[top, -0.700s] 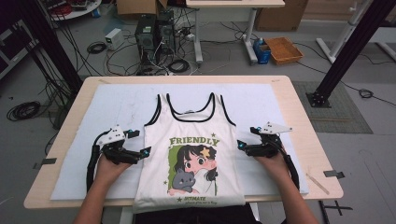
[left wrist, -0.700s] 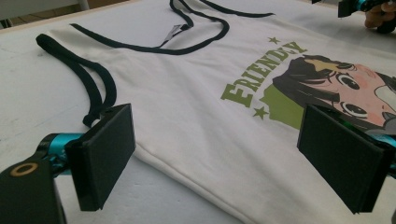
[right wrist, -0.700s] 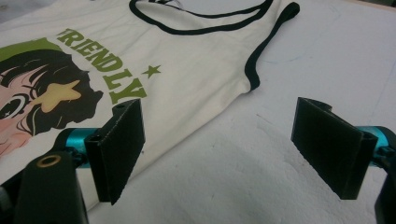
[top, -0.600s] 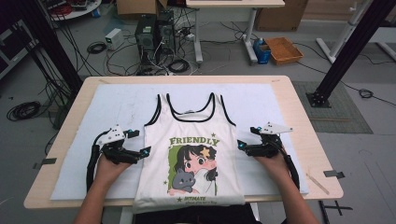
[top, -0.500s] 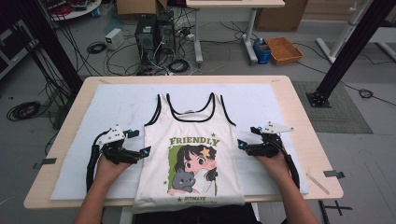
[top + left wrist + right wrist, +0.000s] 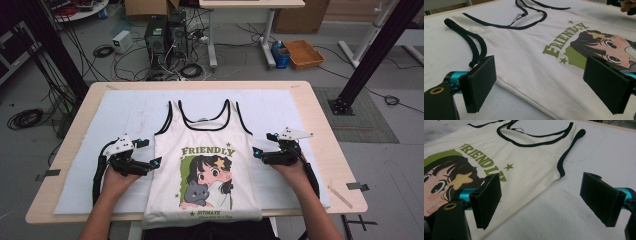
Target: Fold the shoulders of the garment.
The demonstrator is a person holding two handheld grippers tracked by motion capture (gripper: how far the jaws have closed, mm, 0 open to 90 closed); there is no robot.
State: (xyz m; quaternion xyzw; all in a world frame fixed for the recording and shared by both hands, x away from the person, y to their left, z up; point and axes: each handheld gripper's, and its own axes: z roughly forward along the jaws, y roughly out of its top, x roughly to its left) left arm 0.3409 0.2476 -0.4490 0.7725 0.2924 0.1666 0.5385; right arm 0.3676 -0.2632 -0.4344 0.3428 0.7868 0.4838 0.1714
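Two grippers sit on either side of a cream tank top (image 6: 202,165) that lies flat and face up on the white mat (image 6: 80,165) covering the wooden table (image 6: 320,115). From the high view we see the top in the middle of the mat, its black-trimmed neck and shoulder straps pointing away from us and its hem reaching the near edge of the table. Its front carries the green word "FRIENDLY" above a cartoon girl with a grey cat.

Our left gripper (image 6: 150,162) rests on the mat just beside the top's left side seam, below the armhole, pointing in toward the cloth. In the left gripper view its two black pads (image 6: 480,82) stand wide apart, one over bare mat and the other over the printed front, with the side seam running between them; neither pad presses on the fabric.

Our right gripper (image 6: 260,152) mirrors it at the top's right side seam, level with the printed word. In the right gripper view its pads (image 6: 487,200) are likewise spread wide, one above the cloth near the lettering and one above the mat, and the seam passes between them without being pinched.

Both hands (image 6: 117,182) rest low on the mat behind their tools.
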